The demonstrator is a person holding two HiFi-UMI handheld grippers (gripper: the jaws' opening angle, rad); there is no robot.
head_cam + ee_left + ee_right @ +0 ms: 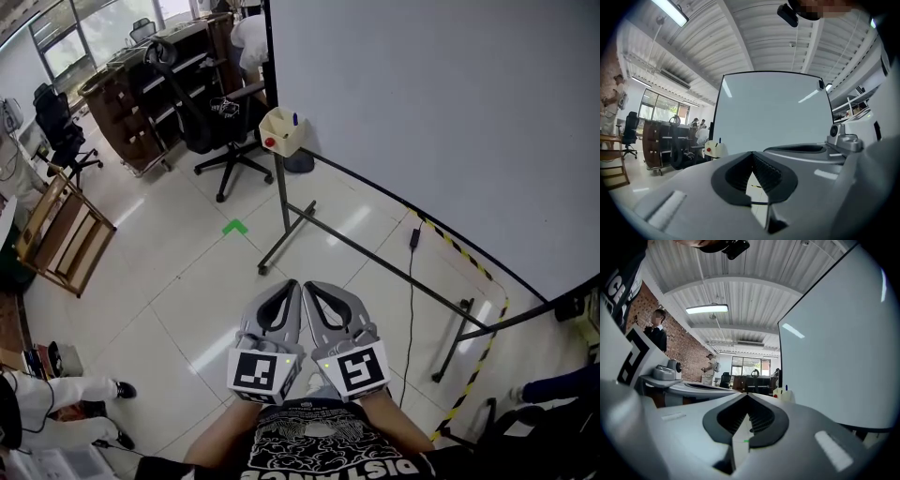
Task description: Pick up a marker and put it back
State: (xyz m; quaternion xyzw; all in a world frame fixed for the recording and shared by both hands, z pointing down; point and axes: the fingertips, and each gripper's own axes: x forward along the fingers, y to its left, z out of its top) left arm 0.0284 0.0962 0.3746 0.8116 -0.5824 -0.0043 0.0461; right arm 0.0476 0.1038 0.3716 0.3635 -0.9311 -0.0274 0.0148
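A cream marker holder [281, 131] hangs at the left end of the whiteboard [441, 122], with a blue marker [294, 119] standing in it and a red cap low on its side. The holder also shows small in the left gripper view [714, 149] and the right gripper view [783, 394]. My left gripper [291, 286] and right gripper [309, 286] are held side by side close to my body, well short of the holder. Both point level toward it, jaws closed tip to tip, nothing between them.
The whiteboard's metal stand [300, 220] has legs spreading over the tiled floor, edged by yellow-black tape [469, 258]. An office chair [230, 127] and dark shelving [141, 89] stand behind the holder. A wooden rack [61, 234] is at the left; a person's legs [66, 389] at lower left.
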